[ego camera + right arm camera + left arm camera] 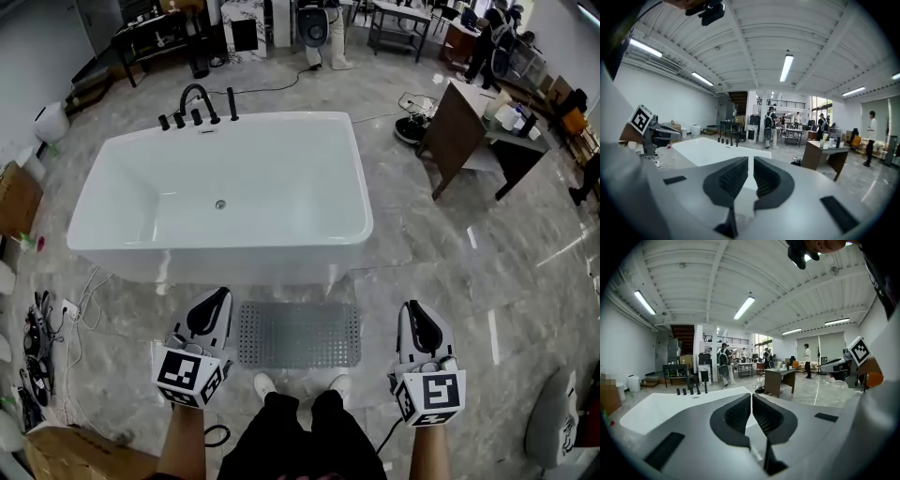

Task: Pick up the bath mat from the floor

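At left, left gripper point(214, 305) with marker cube, jaws clenched together on nothing, held above the grey marble-look floor point(450, 281). In the centre, between both grippers: grey rectangular perforated rubber bath mat point(298, 334), flat on the floor, just ahead of white shoes point(265, 384) and close beside the long white rectangular bathtub point(361, 220). At right, right gripper point(419, 323), likewise pinched shut and empty. Neither yet touching the mat.

Possible trouble: no grasp without first opening the jaws; a flush, flat mat likely to cling to smooth tile, sliding or folding rather than lifting by one edge.

Mat visible only from the head view. Both gripper views aimed over the bathtub toward tables and people, mat absent.
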The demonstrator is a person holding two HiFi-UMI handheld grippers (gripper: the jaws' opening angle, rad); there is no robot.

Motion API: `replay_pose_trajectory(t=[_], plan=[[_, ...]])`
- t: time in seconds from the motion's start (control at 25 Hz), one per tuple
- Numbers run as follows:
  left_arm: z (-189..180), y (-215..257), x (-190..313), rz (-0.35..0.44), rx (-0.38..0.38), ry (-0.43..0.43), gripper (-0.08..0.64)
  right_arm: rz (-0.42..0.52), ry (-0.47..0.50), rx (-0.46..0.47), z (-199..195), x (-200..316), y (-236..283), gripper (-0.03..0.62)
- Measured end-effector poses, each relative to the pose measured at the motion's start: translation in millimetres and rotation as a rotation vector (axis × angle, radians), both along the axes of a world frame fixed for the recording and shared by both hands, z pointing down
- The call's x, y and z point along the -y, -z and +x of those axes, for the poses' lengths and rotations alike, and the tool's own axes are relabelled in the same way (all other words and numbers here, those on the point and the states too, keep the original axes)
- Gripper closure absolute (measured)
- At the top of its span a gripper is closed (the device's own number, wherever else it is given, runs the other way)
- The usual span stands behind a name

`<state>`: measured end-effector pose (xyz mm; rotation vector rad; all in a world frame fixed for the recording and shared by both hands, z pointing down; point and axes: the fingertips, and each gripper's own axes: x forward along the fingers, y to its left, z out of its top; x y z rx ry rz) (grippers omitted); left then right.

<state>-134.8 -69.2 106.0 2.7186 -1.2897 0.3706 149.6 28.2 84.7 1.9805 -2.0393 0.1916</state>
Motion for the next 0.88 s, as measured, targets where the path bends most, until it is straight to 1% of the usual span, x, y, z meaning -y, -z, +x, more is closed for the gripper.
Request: replay_pose_trajectory(t=[0.08, 0.12, 0.16, 0.2, 0.24, 0.32, 0.4, 0.44, 0.52, 0.6, 0.76, 0.88], plan=[[4.8, -14.1, 5.6, -0.036, 0.013, 0.006, 0.549, -0.025, 0.016, 0.002, 11.3, 8.2, -11.4, 0.568], [6.6, -24.7, 8.3, -0.056, 0.032, 0.006, 0.549, -0.048, 0.029, 0.010, 15.3, 12.1, -21.0, 0.566], [7.5, -37.2, 10.3, -0.075, 0.058, 0.006, 0.549, -0.077, 0.047, 0.021, 17.8, 15.2, -33.0, 0.549], [7.2, -51.4, 11.6, -0.094, 0.085, 0.008, 0.549, -0.109, 0.064, 0.030, 19.5, 17.4, -46.7, 0.448], [6.0, -67.4, 12.5, -0.117, 0.104, 0.011, 0.548, -0.137, 0.074, 0.035, 21.6, 19.0, -61.6, 0.408], [1.9, -105.9, 15.3, -0.185, 0.112, 0.018, 0.539, -0.185, 0.076, 0.040, 27.2, 22.0, -95.7, 0.408], [-4.1, -151.9, 19.7, -0.263, 0.109, 0.031, 0.410, -0.240, 0.071, 0.053, 32.4, 24.5, -138.8, 0.408], [-8.0, -176.6, 21.6, -0.295, 0.116, 0.042, 0.405, -0.274, 0.068, 0.059, 34.5, 24.9, -163.8, 0.408], [-16.4, -231.5, 21.8, -0.352, 0.147, 0.060, 0.405, -0.345, 0.063, 0.066, 37.7, 21.8, -218.6, 0.408], [-23.2, -296.6, 18.6, -0.419, 0.178, 0.062, 0.394, -0.403, 0.066, 0.073, 39.3, 15.8, -276.4, 0.403], [-39.6, -442.0, 17.4, -0.521, 0.205, 0.082, 0.371, -0.481, 0.072, 0.115, 41.0, 9.7, -401.7, 0.377], [-62.0, -555.3, 9.9, -0.596, 0.276, 0.109, 0.345, -0.541, 0.068, 0.124, 45.4, 4.9, -504.3, 0.365]])
